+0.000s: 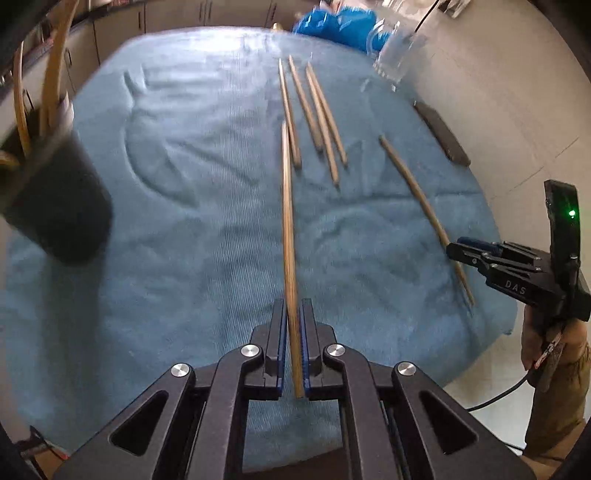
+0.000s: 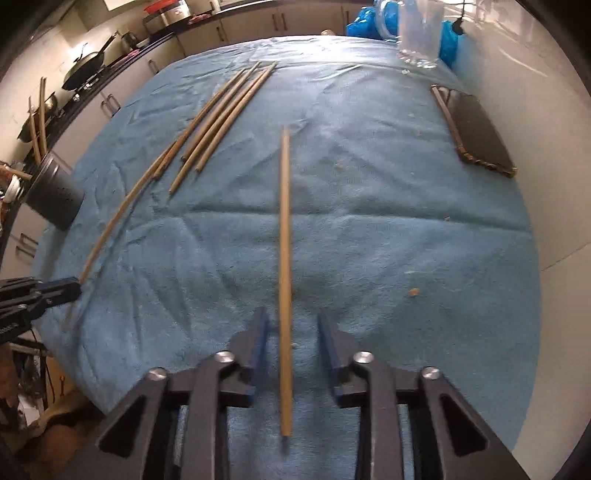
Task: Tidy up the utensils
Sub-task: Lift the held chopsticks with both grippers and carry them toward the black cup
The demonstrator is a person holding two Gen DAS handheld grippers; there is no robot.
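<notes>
My left gripper is shut on a wooden chopstick that points away over the blue towel. Several more chopsticks lie side by side further back. A dark holder cup with sticks in it stands at the left edge. In the right wrist view my right gripper is open, with a chopstick running between its jaws and a gap on each side. The left gripper shows at the left with its chopstick. The holder cup stands beyond it.
A glass mug stands at the towel's far right corner, with blue plastic behind it. A flat black case lies along the right edge. Kitchen counters with a wok run along the back left.
</notes>
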